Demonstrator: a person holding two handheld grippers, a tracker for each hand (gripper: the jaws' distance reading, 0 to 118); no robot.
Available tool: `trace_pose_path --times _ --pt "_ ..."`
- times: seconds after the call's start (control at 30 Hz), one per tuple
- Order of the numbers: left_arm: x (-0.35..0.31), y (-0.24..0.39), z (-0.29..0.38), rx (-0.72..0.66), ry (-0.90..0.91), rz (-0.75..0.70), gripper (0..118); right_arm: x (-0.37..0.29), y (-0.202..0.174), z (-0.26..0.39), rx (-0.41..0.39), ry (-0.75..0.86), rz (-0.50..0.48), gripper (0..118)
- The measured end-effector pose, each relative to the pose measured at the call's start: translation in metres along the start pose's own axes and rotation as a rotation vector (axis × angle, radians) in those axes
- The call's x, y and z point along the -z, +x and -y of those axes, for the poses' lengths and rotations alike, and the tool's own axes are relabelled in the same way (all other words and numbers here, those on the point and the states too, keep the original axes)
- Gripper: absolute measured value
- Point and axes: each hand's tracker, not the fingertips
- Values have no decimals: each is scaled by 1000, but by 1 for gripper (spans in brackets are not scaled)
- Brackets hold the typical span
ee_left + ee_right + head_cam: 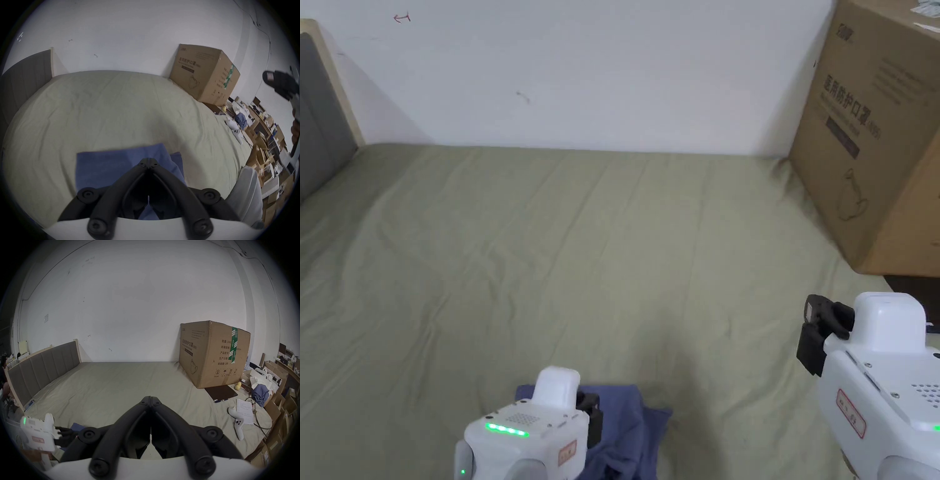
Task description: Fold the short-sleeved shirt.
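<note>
Folded blue shirt (pixel 113 165) on bed (pixel 581 250), near edge hidden behind left gripper (pixel 148 160)

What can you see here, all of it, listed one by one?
shirt: one, blue, folded, near edge of the bed
bed: one, green sheet
headboard: one, grey, left end of the bed
box: one, brown cardboard, far right corner of the bed
pad: one, dark, flat before the box
controller: one, white, right side of the bed
paper: one, white, beside the controller
left gripper: white body, black jaws together, over the shirt
right gripper: white body, black jaws together, held above the bed
</note>
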Motion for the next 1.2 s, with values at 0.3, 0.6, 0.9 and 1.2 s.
trace_pose_path --times 0.3,0.6,0.9,1.2 --pt "52 34 43 6 -108 20 0 0 17 5 1 -17 40 0" --pt "64 43 64 59 -73 -55 0 0 18 15 7 -51 44 0" --pt "-4 46 3 91 134 -14 0 -11 5 2 -3 -9 12 0" --pt "-103 6 -85 116 387 -91 0 -23 -20 -16 -8 84 -27 0"
